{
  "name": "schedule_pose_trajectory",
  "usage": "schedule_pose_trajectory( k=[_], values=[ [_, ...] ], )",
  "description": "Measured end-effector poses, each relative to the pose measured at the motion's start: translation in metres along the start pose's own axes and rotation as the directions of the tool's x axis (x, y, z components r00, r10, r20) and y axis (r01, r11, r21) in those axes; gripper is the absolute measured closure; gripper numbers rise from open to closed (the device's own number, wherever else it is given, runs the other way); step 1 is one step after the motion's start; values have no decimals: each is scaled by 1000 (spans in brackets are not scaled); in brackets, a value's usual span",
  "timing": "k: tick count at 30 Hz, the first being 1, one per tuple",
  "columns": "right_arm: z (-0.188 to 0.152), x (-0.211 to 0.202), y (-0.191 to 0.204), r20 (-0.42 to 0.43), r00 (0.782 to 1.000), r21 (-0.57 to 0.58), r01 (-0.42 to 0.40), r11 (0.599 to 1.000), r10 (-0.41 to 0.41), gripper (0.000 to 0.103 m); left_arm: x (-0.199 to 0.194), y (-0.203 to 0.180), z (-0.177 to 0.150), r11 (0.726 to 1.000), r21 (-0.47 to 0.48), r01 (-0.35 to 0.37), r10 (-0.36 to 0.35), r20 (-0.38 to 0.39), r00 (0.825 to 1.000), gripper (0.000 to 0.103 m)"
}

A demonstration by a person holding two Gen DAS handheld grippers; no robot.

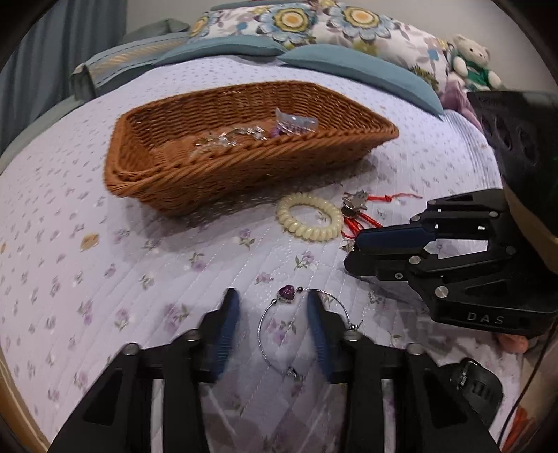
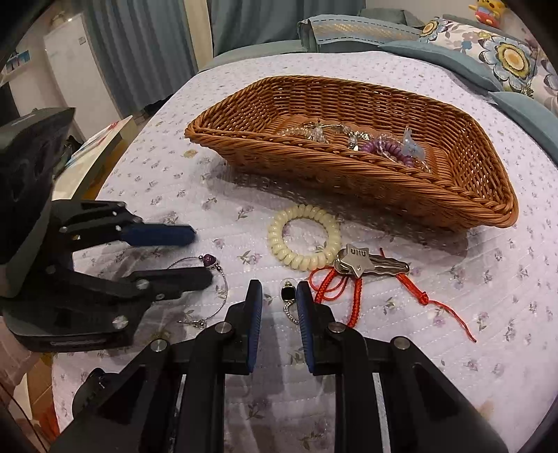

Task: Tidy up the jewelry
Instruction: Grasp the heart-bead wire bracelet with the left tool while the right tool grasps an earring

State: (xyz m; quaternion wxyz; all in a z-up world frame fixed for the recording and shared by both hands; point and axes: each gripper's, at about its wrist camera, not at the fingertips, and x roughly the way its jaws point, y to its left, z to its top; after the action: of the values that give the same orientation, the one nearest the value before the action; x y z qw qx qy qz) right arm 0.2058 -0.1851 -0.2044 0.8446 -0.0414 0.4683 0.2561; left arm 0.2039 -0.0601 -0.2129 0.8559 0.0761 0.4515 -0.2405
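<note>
A brown wicker basket (image 1: 244,181) (image 2: 383,195) on the bed holds several bead bracelets and a clear clip. My left gripper (image 1: 273,296) (image 2: 200,252) is open, its fingers on either side of a silver bangle with a purple heart stone (image 1: 286,293) (image 2: 208,259) lying on the quilt. My right gripper (image 2: 279,289) (image 1: 352,252) is open around a small black-stone earring with a chain (image 2: 288,295). A cream spiral hair tie (image 1: 308,216) (image 2: 303,237), a silver star hair clip (image 2: 362,263) and a red braided cord (image 2: 355,289) lie in front of the basket.
The lilac flowered quilt (image 1: 139,265) covers the bed. Teal and flowered pillows (image 1: 314,31) and a teddy bear (image 1: 474,59) lie behind the basket. The bed's left edge and a white cabinet (image 2: 69,62) show in the right wrist view.
</note>
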Motion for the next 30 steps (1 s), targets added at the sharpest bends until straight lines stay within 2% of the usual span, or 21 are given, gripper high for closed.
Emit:
schedule_pose_trajectory(
  k=[10,11,13,15,17,18,19,30],
  values=[
    [2,9,-5,-8,1000,24,-9,1000,9,79,9,-3,4,999,33,37,-37,-3,999,72],
    [1,9,-5,-9,1000,26,-8,1000,8,79,9,-4,4,999,34,38,-38,-3,999,73],
    [2,11,-6,-13,1000,29,-1,1000,2,79,9,-4,4,999,34,41,-41,-4,999,82],
    [2,13,-6,-19,1000,31,6,1000,-5,79,10,-5,4,998,36,42,-42,-5,999,84],
    [2,13,-4,-16,1000,27,16,1000,-15,84,11,-5,5,998,38,43,-43,-4,999,86],
    [3,14,-3,-17,1000,25,18,1000,-18,92,11,-6,5,998,38,43,-43,-3,999,89],
    [3,14,-3,-17,1000,24,20,1000,-19,92,11,-6,5,998,38,43,-43,-3,999,92],
    [-3,0,-6,29,1000,42,-6,999,4,92,-1,-4,1,999,12,50,-50,35,998,92]
  ],
)
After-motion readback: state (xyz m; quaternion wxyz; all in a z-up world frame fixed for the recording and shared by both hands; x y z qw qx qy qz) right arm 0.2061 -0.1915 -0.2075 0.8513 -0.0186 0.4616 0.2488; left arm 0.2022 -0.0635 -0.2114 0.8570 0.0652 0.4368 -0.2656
